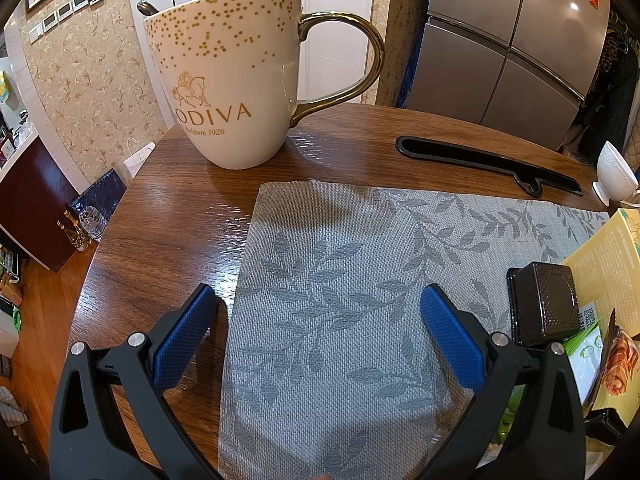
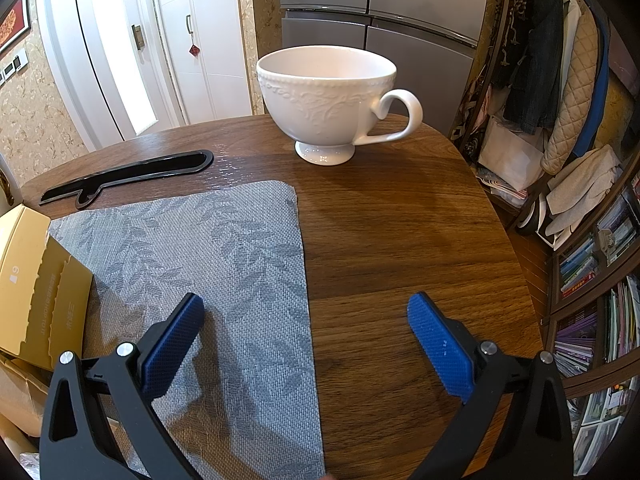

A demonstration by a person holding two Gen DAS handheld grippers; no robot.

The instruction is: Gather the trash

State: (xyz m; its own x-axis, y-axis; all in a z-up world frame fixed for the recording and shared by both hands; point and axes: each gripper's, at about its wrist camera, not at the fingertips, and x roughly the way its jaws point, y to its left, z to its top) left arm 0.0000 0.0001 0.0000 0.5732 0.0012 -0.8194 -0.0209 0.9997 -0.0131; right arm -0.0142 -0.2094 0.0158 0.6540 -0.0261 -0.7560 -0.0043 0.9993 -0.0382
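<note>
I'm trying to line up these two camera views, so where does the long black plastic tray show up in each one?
Left wrist view: the black tray lies upper right, on the wood beyond the grey placemat.
Right wrist view: the black tray lies upper left, beyond the placemat's far edge.
Shared landmark: the white footed cup, at the right edge in the left view.

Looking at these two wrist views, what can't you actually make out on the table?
- Godiva mug contents: left wrist view, its wall hides them.
- Snack wrappers: left wrist view, cut off by the right edge.
- Yellow box: right wrist view, cut by the left edge; print too small.
</note>
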